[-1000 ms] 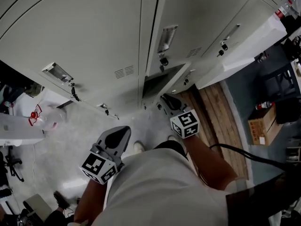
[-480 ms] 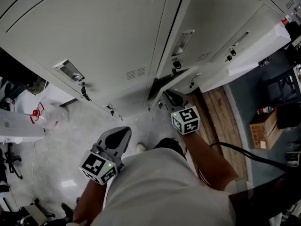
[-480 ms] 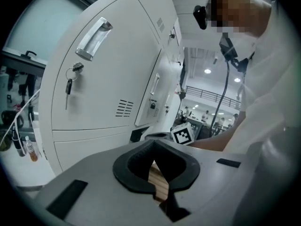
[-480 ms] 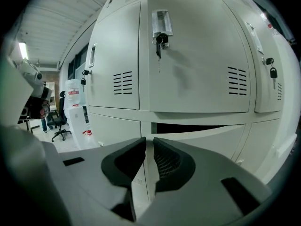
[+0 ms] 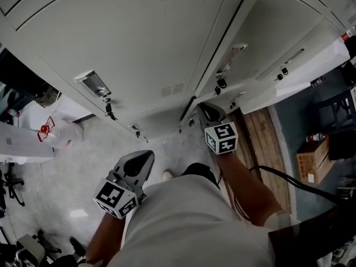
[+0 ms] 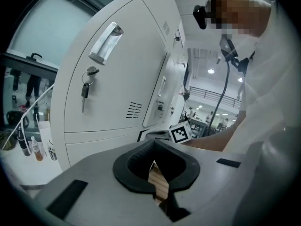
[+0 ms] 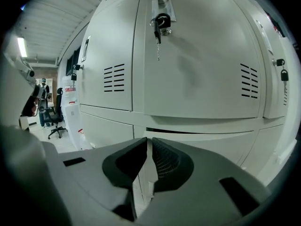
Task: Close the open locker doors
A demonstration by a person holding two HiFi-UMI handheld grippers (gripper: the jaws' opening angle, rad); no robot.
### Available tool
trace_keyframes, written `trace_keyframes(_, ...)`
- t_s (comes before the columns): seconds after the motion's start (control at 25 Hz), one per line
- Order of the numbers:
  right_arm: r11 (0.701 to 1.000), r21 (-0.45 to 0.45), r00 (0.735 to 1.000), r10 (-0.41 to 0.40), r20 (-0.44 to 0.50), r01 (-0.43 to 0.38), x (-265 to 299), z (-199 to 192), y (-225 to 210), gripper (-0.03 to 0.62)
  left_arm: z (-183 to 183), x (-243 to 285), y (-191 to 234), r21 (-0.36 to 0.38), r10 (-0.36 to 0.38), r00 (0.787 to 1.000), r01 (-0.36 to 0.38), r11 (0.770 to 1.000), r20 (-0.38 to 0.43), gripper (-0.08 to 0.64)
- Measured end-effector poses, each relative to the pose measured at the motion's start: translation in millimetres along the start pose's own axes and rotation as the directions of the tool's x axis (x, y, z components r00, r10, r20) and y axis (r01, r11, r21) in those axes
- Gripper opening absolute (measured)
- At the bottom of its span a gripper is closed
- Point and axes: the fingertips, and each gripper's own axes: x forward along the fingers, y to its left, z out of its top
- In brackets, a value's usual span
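Observation:
A row of white lockers (image 5: 139, 43) fills the head view. My right gripper (image 5: 207, 110) is up against a lower locker door, which leaves only a thin dark slit (image 5: 187, 109) at its edge. In the right gripper view that lower door (image 7: 207, 147) sits below a keyed upper door (image 7: 188, 65), with a narrow dark gap (image 7: 188, 130) along its top. The right gripper (image 7: 149, 140) has its jaws closing to a slim gap with nothing between them. My left gripper (image 5: 146, 157) hangs back near my body. Its jaws (image 6: 153, 163) are shut and hold nothing.
At the right, another white door (image 5: 303, 65) stands out from the locker row. A wooden pallet (image 5: 257, 132), a cardboard box (image 5: 308, 166) and a black cable (image 5: 278, 177) lie on the right. A bottle (image 5: 55, 135) is on the floor at the left. An office chair (image 7: 56, 121) stands far left.
The lower locker door has swung in, its wide dark opening shrinking to a thin slit. My right gripper moved forward with it, toward the lockers. The left gripper stayed put.

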Motion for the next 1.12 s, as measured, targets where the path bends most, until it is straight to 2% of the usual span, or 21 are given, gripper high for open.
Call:
trace_keyframes(0.48, 1.000, -0.020, 1.000, -0.019, -0.001, 0.019, 24, 7, -4, 0.035, -1, -6, 14, -0.016, 0.017, 1.000, -0.017, 1.000, -0.003, 0.011)
trace_keyframes(0.8, 0.999, 0.000, 0.999, -0.039, -0.003, 0.039, 30, 9, -8, 0.029, -2, -12, 21, -0.029, 0.027, 1.000, -0.027, 0.999, 0.001, 0.011)
trace_keyframes(1.12, 0.998, 0.037, 0.999, -0.048, 0.015, 0.047, 31, 8, -8, 0.026, -6, -10, 16, -0.023, 0.006, 1.000, -0.006, 1.000, 0.001, 0.011)
